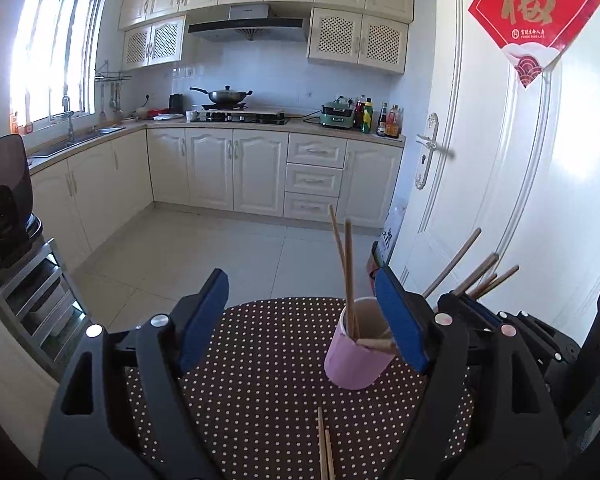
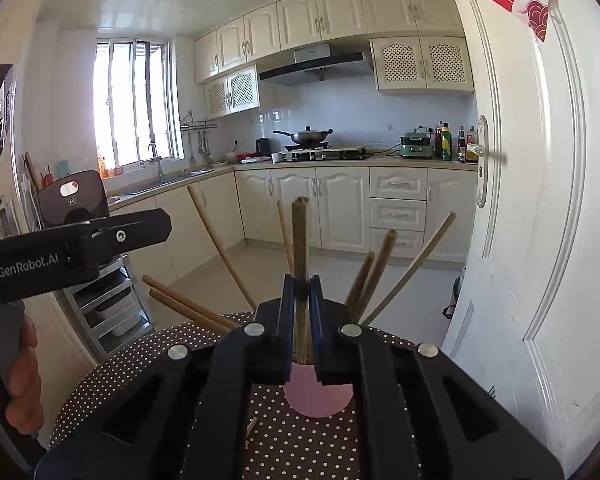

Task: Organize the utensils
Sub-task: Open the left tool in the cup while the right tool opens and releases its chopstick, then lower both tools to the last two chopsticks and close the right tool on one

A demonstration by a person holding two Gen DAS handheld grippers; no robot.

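Observation:
A pink cup [image 1: 352, 364] stands on the brown dotted tablecloth [image 1: 260, 380] with two chopsticks [image 1: 349, 272] upright in it and one across its rim. My left gripper [image 1: 302, 320] is open, nothing between its pads, and its right finger overlaps the cup's side. Two more chopsticks [image 1: 325, 448] lie on the cloth near me. My right gripper [image 2: 301, 292] is shut on upright chopsticks [image 2: 300, 240] above the pink cup [image 2: 320, 400]. Several other chopsticks [image 2: 372, 276] fan out around its fingers, their lower ends hidden. Right of the cup the right gripper [image 1: 480, 316] appears with sticks above it.
A white door [image 1: 500, 160] stands close on the right. A metal rack [image 1: 36, 288] with a dark appliance [image 1: 4, 184] is on the left. Tiled floor and kitchen cabinets lie beyond the table edge. A hand [image 2: 22, 376] holds the left gripper's handle [image 2: 76, 248].

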